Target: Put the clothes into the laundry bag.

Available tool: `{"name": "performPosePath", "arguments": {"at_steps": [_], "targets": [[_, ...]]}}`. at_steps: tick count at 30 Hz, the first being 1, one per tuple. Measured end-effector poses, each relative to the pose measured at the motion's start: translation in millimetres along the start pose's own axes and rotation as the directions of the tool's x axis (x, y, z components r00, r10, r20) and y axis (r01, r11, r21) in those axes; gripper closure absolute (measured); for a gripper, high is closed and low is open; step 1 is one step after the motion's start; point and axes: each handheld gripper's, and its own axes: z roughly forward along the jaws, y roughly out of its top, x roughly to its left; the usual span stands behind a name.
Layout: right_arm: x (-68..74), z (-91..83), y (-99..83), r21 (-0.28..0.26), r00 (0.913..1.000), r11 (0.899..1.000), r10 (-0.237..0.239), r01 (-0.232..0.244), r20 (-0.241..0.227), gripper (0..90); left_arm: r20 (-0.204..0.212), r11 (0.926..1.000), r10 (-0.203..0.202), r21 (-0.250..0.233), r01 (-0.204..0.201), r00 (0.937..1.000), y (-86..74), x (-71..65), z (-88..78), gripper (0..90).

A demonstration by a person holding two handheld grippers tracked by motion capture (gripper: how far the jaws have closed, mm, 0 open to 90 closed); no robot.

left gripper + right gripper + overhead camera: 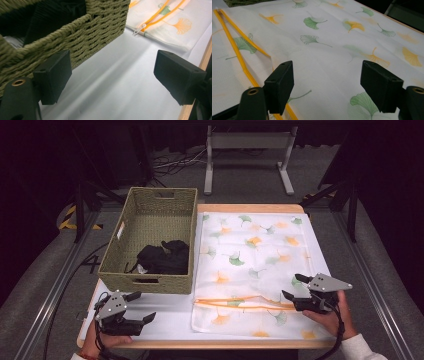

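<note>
The woven basket [150,237] hid the lower part of the black garment [165,257] behind its near wall, and what kind of garment it was could not be told. In the left gripper view the basket [75,32] was cut off by the top and left edges. The patterned bag [332,50] ran past every edge of the right gripper view, and its zipper pull [139,29] was too small there to make out.

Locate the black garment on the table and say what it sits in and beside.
In the high view, the black garment lies inside the woven basket on the table's left side, at the basket's near end, just left of the leaf-print zip bag.
</note>
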Motion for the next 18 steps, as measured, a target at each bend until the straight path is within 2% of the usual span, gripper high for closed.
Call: {"name": "performPosePath", "arguments": {"at_steps": [3, 7, 8, 10, 14, 16, 18], "targets": [[2.3, 0.4, 1.8, -0.007, 1.0000, 1.000, -0.001, 0.001, 0.002, 25.9, -0.002, 0.9997, 0.002, -0.025, -0.002, 1.0000, 3.2, -0.3, -5.5, 15.3], [4.7, 2.3, 2.0, 0.005, 1.0000, 1.000, -0.010, 0.010, -0.001, 25.1, 0.026, 0.9984, 0.018, -0.054, -0.017, 0.9995, 8.6, 0.5, -14.3, 15.2], [5.2, 2.7, 2.0, 0.007, 0.9999, 1.000, -0.013, 0.013, -0.003, 24.8, 0.037, 0.9980, 0.032, -0.056, -0.030, 0.9988, 10.7, 1.6, -16.9, 15.2], [6.4, 3.5, 1.9, 0.014, 0.9997, 1.000, -0.025, 0.025, -0.005, 24.5, 0.027, 0.9966, 0.058, -0.061, -0.056, 0.9980, 16.1, 3.1, -23.3, 15.3], [6.9, 5.2, 1.6, 0.018, 0.9996, 1.000, -0.021, 0.022, -0.017, 24.1, 0.030, 0.9940, 0.078, -0.079, -0.076, 0.9965, 31.6, 10.3, -37.9, 16.0], [7.2, 6.2, 1.4, 0.021, 0.9996, 1.000, -0.022, 0.022, -0.017, 24.1, 0.017, 0.9932, 0.097, -0.067, -0.095, 0.9952, 41.4, 14.9, -41.0, 16.4], [7.7, 6.8, 2.1, 0.022, 0.9994, 0.999, -0.028, 0.028, -0.018, 24.0, 0.030, 0.9920, 0.120, -0.042, -0.119, 0.9923, 53.5, 20.6, -39.7, 18.1]]}}
